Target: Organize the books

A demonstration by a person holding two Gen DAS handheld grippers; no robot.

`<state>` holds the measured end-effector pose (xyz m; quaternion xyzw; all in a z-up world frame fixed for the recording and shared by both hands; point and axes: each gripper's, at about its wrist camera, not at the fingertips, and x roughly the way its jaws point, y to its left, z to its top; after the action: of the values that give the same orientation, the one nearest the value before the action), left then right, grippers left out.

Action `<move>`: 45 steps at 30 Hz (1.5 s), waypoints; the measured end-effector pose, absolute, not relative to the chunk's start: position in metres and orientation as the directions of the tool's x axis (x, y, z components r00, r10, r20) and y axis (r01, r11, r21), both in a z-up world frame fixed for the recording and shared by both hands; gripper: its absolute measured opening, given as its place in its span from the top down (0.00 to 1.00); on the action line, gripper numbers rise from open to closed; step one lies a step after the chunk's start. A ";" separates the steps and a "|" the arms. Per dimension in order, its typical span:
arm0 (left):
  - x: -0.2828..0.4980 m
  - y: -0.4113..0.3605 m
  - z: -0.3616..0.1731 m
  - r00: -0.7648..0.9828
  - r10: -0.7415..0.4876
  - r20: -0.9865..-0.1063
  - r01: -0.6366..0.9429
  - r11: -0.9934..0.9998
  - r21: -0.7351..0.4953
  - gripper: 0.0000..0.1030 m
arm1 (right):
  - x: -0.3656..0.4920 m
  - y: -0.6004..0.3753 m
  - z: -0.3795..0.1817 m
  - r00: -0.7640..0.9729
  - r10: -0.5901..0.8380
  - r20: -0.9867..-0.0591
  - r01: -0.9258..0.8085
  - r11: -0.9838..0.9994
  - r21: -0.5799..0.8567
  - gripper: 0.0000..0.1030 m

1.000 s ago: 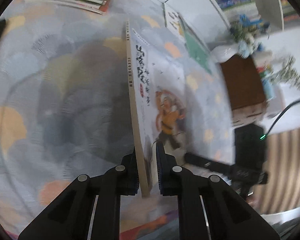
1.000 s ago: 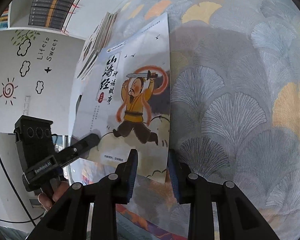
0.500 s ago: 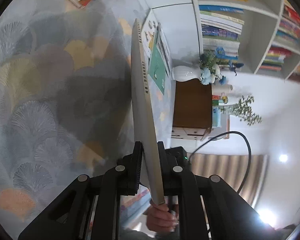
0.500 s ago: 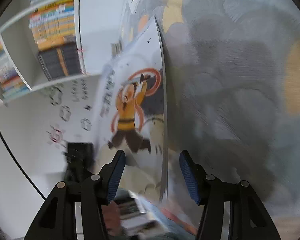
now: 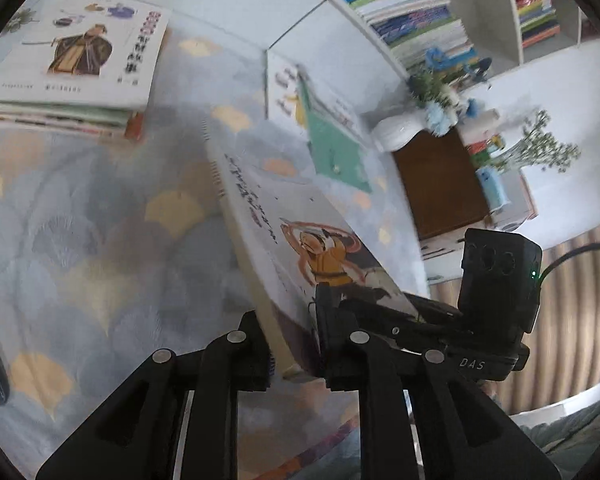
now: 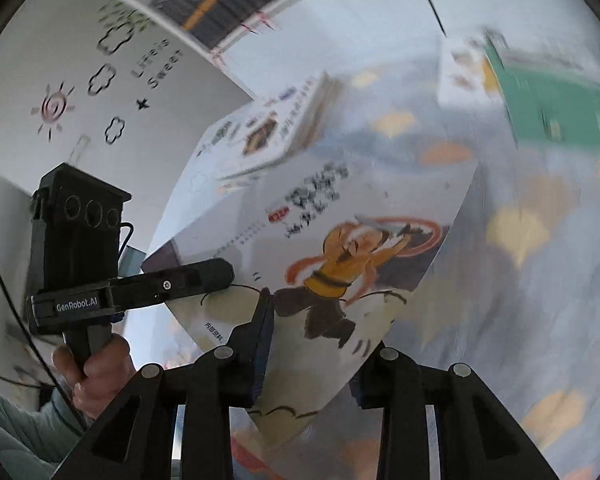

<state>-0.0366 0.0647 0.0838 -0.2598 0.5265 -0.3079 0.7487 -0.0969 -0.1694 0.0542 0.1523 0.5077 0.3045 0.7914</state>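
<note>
A thin picture book (image 5: 300, 240) with a sword-swinging cartoon figure on its cover hangs tilted above the patterned cloth (image 5: 100, 220). My left gripper (image 5: 288, 314) is shut on the book's lower corner, its jaws easing open slightly. The right gripper's finger (image 5: 420, 312) lies across the cover beside it. In the right wrist view the same book (image 6: 340, 232) runs between my right gripper's (image 6: 314, 344) fingers, whose jaws are closing on its lower edge. The left gripper's finger (image 6: 196, 278) presses the cover's left side, with a hand (image 6: 96, 376) on its handle.
A stack of books (image 5: 72, 60) lies at the far left of the cloth. A green book (image 5: 336, 148) lies over white ones at the far edge. Beyond are a bookshelf (image 5: 420, 0), a brown cabinet (image 5: 440, 184) and a white vase (image 5: 400, 132).
Both grippers rose with the book. It stood edge-on half a second ago and now tilts with its cover showing. The right jaws spread wide, then closed on it again.
</note>
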 end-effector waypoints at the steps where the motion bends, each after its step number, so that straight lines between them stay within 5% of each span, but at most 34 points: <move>1: -0.034 0.070 0.090 0.273 -0.748 -0.605 0.195 0.659 -0.726 0.86 | -0.094 -0.166 0.062 0.311 0.629 -0.712 -0.344 0.773 0.533 0.70; 7: -0.003 0.112 0.124 0.386 -0.759 -0.524 0.229 0.629 -0.743 0.85 | -0.052 -0.136 0.107 0.360 0.660 -0.660 -0.450 0.742 0.496 0.69; 18: 0.085 0.208 0.123 0.544 -0.641 -0.541 0.142 0.706 -0.694 0.85 | 0.072 -0.027 0.103 0.316 0.703 -0.637 -0.518 0.691 0.505 0.67; 38: 0.103 0.277 0.038 0.541 -0.553 -0.634 -0.148 0.679 -0.719 0.85 | 0.136 0.022 0.015 0.157 0.703 -0.694 -0.297 0.703 0.646 0.67; 42: 0.079 0.289 0.030 0.587 -0.551 -0.593 -0.217 0.599 -0.771 0.85 | 0.141 0.016 0.004 0.153 0.759 -0.633 -0.197 0.651 0.733 0.60; 45: 0.065 0.286 0.041 0.602 -0.461 -0.652 -0.265 0.656 -0.707 0.85 | 0.137 0.008 -0.001 0.150 0.788 -0.597 -0.129 0.614 0.779 0.58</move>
<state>0.0646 0.2863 0.0406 -0.4103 0.4418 -0.0616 0.7954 0.1374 0.0083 -0.0012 0.2924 0.5637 0.3277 0.6995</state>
